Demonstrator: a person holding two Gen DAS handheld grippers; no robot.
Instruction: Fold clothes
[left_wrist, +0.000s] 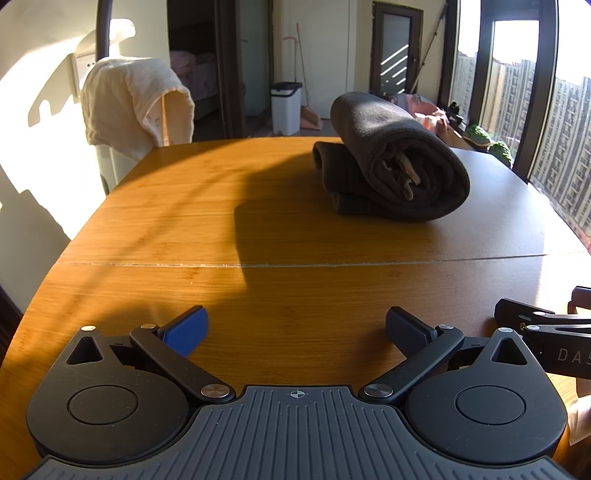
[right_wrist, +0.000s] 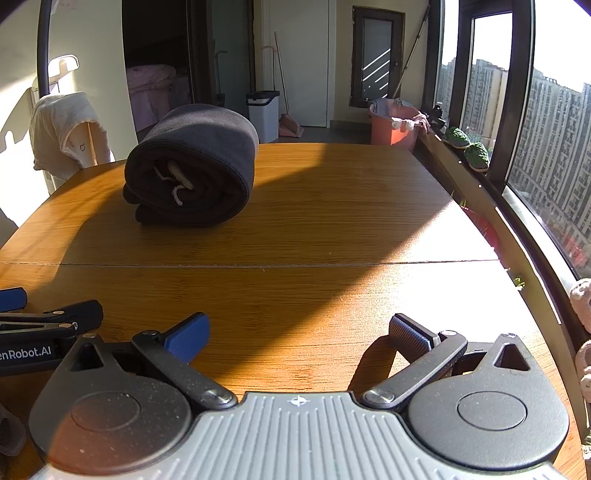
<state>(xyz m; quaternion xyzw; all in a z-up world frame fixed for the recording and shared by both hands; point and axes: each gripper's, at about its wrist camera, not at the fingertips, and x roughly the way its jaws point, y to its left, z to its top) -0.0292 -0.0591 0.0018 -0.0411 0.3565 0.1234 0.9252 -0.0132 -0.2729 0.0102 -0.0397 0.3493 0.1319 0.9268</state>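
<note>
Printed in white on the left gripper (right_wrist: 44, 332): "enRobot.AI", cut off at the frame edge. Lettered on the right gripper (left_wrist: 546, 332): "DAS", likewise cropped.

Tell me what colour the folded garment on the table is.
Dark charcoal grey garment, clearest in the right wrist view.

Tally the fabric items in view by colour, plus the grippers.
Dark grey folded garment: 1
Cream cloth draped over a chair: 1
Grippers, both open: 2, left gripper and right gripper
Total: 4
</note>
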